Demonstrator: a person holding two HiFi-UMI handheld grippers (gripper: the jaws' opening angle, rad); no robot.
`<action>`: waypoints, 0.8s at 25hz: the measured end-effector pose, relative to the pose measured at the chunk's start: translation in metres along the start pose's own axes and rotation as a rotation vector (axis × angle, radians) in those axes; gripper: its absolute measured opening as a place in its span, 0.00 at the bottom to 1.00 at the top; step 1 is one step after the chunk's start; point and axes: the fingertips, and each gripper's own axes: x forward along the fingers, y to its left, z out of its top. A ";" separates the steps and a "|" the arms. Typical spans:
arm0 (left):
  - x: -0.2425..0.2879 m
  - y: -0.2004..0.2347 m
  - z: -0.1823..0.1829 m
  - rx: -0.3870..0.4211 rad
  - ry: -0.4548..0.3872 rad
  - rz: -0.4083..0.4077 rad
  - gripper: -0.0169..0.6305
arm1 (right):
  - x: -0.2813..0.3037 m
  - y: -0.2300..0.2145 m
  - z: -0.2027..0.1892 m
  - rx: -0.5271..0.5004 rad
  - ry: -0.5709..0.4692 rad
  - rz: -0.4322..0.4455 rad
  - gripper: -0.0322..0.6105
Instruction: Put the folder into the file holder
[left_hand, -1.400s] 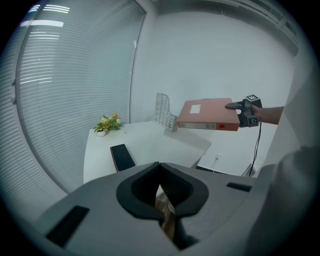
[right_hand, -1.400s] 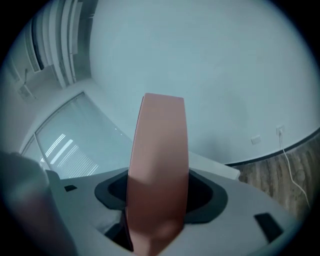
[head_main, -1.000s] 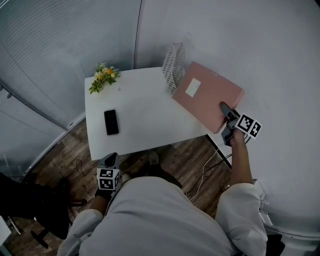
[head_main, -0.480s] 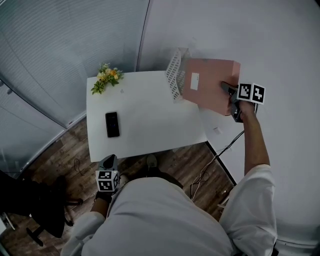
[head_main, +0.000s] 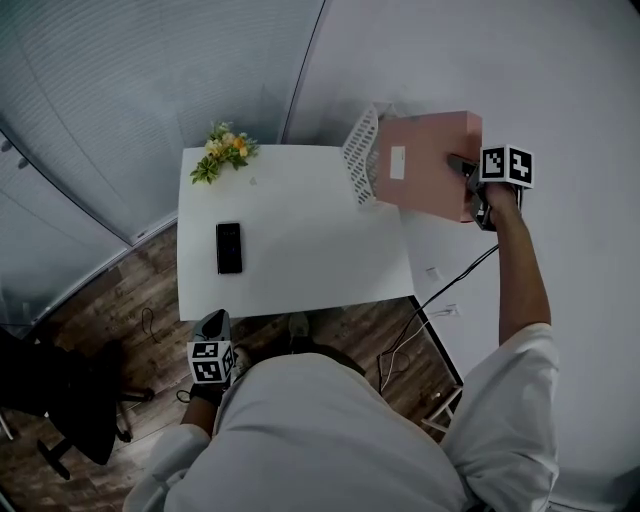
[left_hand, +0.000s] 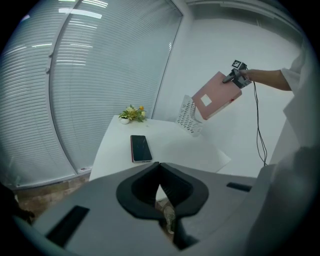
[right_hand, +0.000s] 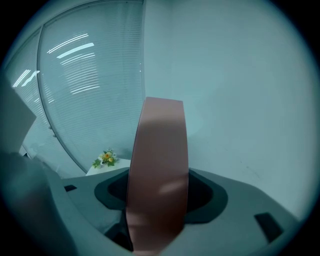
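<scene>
Nearest, the left tongs (head_main: 216, 322) hang low by the person's body, off the near edge of the tabletop (head_main: 300, 260), tips together with nothing between them; idle, likely parked there so they don't get in the way of a one-handed job. On the tabletop, a phone (head_main: 229, 247) lies flat at the left, well apart from the work. Flowers (head_main: 224, 148) sit at the far left corner, also out of the path. At the far right corner the white mesh holder (head_main: 360, 152) stands with its open top up, so a folder has to go in edge-first from above. The pink folder (head_main: 425, 165) is in the air just beside and above the holder, stood on edge and tilted, lower corner aimed at the holder's mouth; whether it touches the mesh I cannot tell. The right tongs (head_main: 468, 180) are clamped on the folder's far end, arm stretched out; gripping the end that's away from the holder leaves the leading end free to slide in. From the right gripper view the folder (right_hand: 157, 165) runs straight out between the jaws, gripped across its thickness. Not in the holder yet; looks like the lining-up stage. A cable (head_main: 440, 290) trails down the wall on the right, clear of everything.
</scene>
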 end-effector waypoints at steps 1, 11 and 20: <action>0.001 0.003 -0.001 -0.009 0.002 0.005 0.04 | 0.002 0.001 0.002 -0.008 0.004 0.001 0.52; 0.005 0.011 -0.004 -0.070 -0.001 0.051 0.04 | 0.043 -0.002 0.030 -0.094 0.072 -0.024 0.52; 0.010 0.015 -0.014 -0.142 0.007 0.108 0.04 | 0.112 0.009 0.047 -0.156 0.171 -0.027 0.52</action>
